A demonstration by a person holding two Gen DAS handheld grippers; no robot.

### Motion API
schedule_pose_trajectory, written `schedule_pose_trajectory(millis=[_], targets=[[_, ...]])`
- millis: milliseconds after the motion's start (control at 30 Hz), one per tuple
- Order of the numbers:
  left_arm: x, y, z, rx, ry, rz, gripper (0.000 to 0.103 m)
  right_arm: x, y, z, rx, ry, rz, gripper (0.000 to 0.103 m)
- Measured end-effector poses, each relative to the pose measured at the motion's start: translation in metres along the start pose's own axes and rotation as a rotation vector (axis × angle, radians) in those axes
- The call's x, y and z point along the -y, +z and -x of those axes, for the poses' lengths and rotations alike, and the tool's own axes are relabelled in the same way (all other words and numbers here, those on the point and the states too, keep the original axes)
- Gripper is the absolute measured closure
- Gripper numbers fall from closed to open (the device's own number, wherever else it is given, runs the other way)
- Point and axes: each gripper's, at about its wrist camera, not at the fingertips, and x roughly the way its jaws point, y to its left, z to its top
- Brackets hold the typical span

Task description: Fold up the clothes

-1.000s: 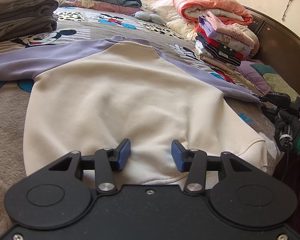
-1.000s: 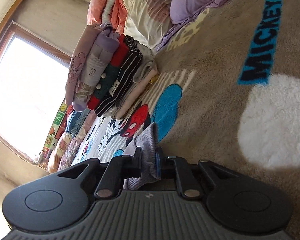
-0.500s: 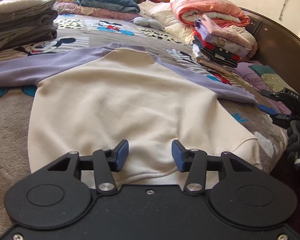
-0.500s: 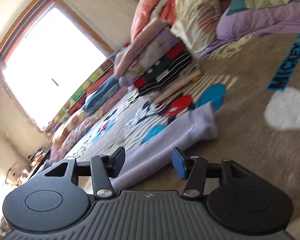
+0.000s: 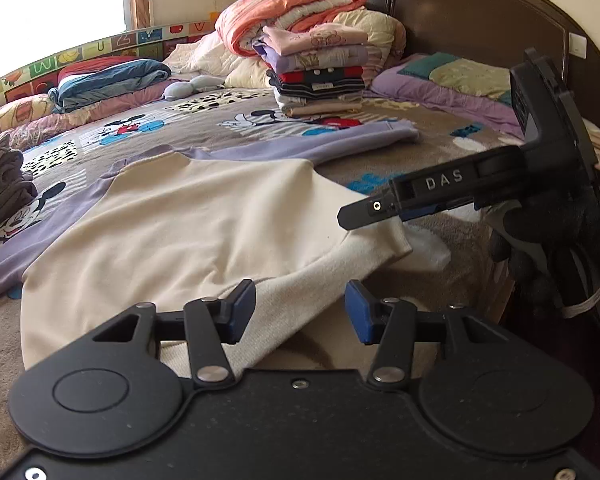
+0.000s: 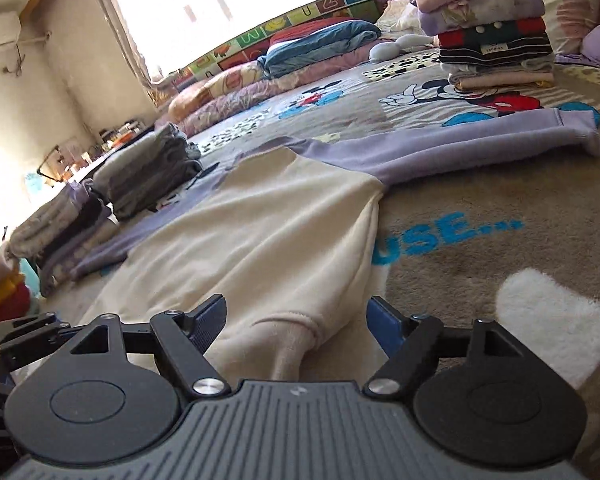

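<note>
Cartoon-print bedspread (image 6: 480, 248) under our cream sweatshirt (image 5: 188, 216), lying flat.
Both our grippers stand open and hold nothing: left gripper (image 5: 300, 312) at the hem, right gripper (image 6: 296, 320) around the hem's corner.

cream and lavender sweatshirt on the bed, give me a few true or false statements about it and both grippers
1. The cream sweatshirt with lavender sleeves lies spread on the cartoon-print bed blanket. True.
2. The left gripper is clamped shut on the hem. False: its blue-padded jaws stand open, the hem between them.
3. The right gripper is open with the sweatshirt's ribbed hem corner between its fingers. True.
4. The lavender sleeve is folded across the cream body. False: it stretches out flat onto the blanket.
5. A stack of folded clothes sits beyond the sweatshirt, near the dark wooden headboard. True.
</note>
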Motion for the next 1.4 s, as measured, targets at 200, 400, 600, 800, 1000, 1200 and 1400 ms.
schedule_pose_trajectory(millis=[200, 400, 600, 800, 1000, 1200, 1400], targets=[[0.003, -0.009, 0.009, -0.026, -0.036, -0.045, 0.055, 0.026, -0.007, -0.012, -0.027, 0.102, -0.189, 0.077], [-0.007, -0.025, 0.023, -0.040, -0.037, -0.003, 0.052, 0.084, -0.022, -0.008, -0.012, 0.459, -0.784, 0.087], [-0.036, -0.037, 0.043, -0.037, -0.038, 0.174, 0.052, 0.098, -0.043, -0.016, -0.100, 0.417, -0.851, 0.086], [-0.086, -0.046, 0.079, 0.091, 0.027, 0.572, 0.050, 0.071, -0.028, 0.003, -0.053, 0.301, -0.582, 0.047], [-0.125, -0.068, 0.069, 0.077, 0.121, 0.947, 0.050, 0.060, -0.028, -0.002, -0.048, 0.243, -0.478, 0.048], [-0.126, -0.063, 0.045, 0.059, 0.121, 1.011, 0.101, 0.078, -0.043, -0.025, -0.046, 0.425, -0.716, 0.089], [-0.140, -0.083, 0.072, 0.208, -0.048, 1.288, 0.101, 0.102, -0.067, -0.018, 0.102, 0.671, -1.092, 0.092]])
